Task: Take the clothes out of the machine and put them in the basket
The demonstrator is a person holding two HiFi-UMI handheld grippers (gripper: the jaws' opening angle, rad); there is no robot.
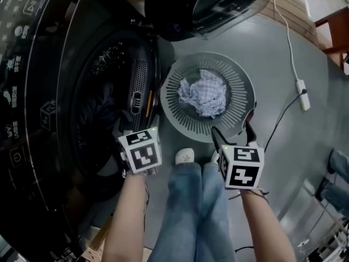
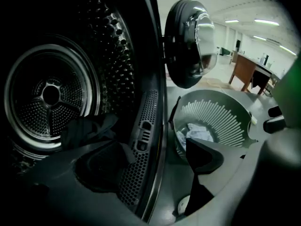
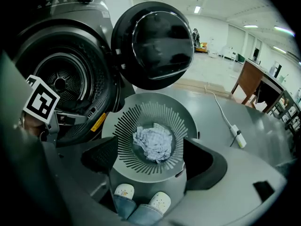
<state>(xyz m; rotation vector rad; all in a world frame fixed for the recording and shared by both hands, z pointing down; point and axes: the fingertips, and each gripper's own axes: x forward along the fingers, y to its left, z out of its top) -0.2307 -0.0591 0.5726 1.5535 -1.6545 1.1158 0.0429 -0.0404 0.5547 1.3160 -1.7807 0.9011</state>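
Note:
The dark front-loading machine [image 1: 38, 91] stands open at the left. A dark garment [image 2: 89, 128] lies at the bottom of its drum, also visible in the head view [image 1: 103, 111]. My left gripper [image 1: 131, 127] is at the drum's mouth, open and empty, and in its own view its jaws [image 2: 150, 168] straddle the perforated door rim. The round grey slotted basket [image 1: 240, 86] sits on the floor and holds a crumpled pale blue checked cloth [image 1: 204, 94]. My right gripper [image 1: 233, 132] hovers at the basket's near rim, open with nothing held, and looks down on the cloth [image 3: 153, 142].
The machine's round door [image 1: 207, 4] is swung open above the basket. A white power strip [image 1: 303, 98] with its cable lies on the grey floor to the right. The person's jeans-clad legs and white shoes [image 1: 185, 156] stand just before the basket. A wooden table [image 3: 251, 81] stands far right.

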